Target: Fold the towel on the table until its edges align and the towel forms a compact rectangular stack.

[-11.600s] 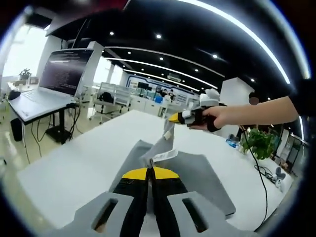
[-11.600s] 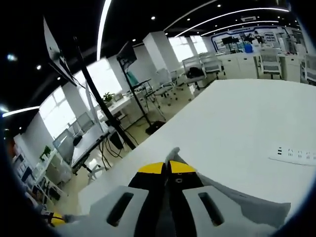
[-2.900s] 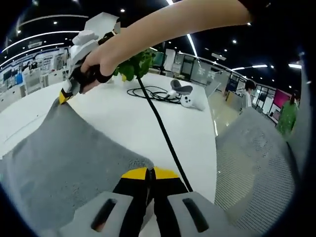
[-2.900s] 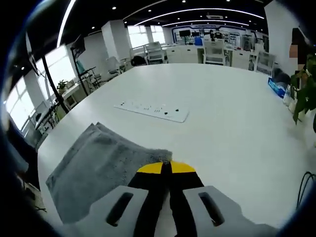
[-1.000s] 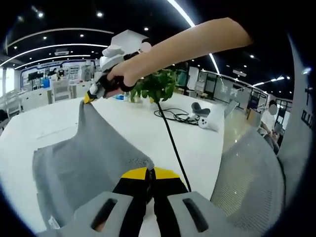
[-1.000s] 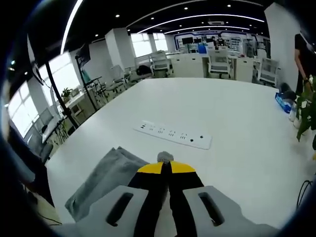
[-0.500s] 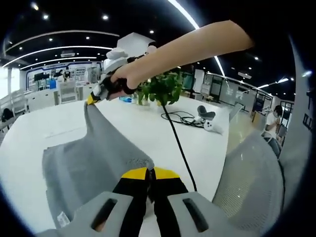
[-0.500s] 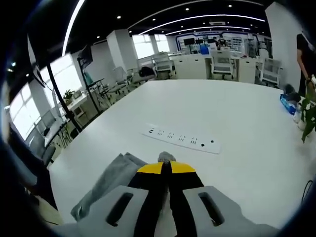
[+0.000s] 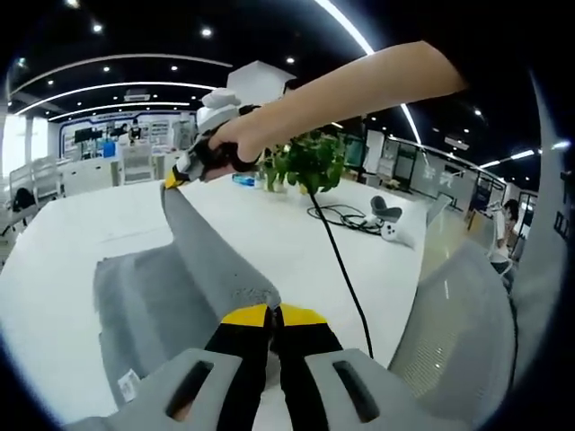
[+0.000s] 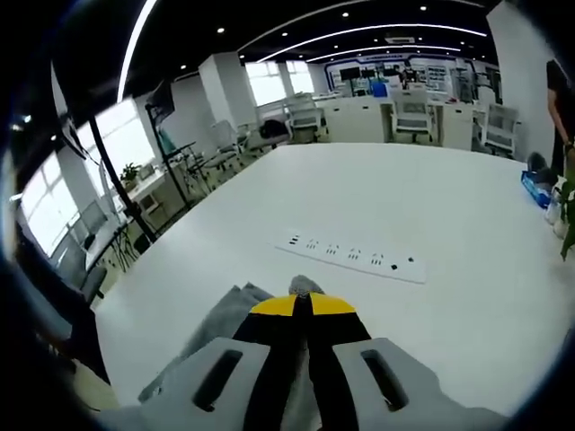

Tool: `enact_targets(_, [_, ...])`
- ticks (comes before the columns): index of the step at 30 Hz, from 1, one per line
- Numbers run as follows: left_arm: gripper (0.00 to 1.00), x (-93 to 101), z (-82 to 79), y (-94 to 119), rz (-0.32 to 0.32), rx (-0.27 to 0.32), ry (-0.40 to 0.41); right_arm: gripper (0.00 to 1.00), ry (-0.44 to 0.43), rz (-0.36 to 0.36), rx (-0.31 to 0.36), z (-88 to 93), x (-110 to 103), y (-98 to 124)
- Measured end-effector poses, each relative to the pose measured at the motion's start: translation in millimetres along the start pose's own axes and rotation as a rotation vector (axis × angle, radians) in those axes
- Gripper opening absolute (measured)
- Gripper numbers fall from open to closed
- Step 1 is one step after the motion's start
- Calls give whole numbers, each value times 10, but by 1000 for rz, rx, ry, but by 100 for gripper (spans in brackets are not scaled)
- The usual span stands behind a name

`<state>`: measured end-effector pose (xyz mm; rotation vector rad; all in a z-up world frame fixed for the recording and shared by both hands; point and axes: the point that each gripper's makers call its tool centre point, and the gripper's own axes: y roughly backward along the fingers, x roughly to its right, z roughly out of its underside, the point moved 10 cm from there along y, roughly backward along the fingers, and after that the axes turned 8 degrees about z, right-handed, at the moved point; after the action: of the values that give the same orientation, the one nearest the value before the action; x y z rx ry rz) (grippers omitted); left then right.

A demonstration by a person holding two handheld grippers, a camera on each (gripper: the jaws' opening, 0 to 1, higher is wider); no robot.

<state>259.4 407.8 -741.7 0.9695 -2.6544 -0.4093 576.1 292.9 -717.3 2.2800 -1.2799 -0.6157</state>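
The towel [image 9: 180, 287] is matt, nubbly grey cloth; the table [image 10: 431, 206] is smooth, faintly glossy white.

I'm working in an open-plan office: rows of desks and chairs [image 10: 409, 112] far off, ceiling strip lights [image 10: 359, 31], big windows [image 10: 121, 144], a power strip [image 10: 352, 255] on the white surface [image 10: 467, 269].

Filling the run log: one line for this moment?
left gripper shut on towel | right gripper shut on towel | edge lifted above table

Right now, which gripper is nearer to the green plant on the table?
Right. The right gripper holds a towel corner raised close beside the plant. The left gripper grips the other corner, farther from it.
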Motion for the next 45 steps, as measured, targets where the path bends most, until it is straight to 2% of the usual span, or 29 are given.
enact_targets(22, [3,-186,107,352,-75,11,43,1,5,-35,4,-82,-441,-133])
enact_targets(37, [3,-314,274,578,-154,14,118,1,15,-66,-13,-86,-682,-329])
enact_targets(41, [3,-371,331,618,-171,14,142,1,-32,-80,-18,-80,-769,-394])
enact_targets(45, [3,-445,393,654,-192,13,170,1,-20,-83,-29,-76,-845,-480])
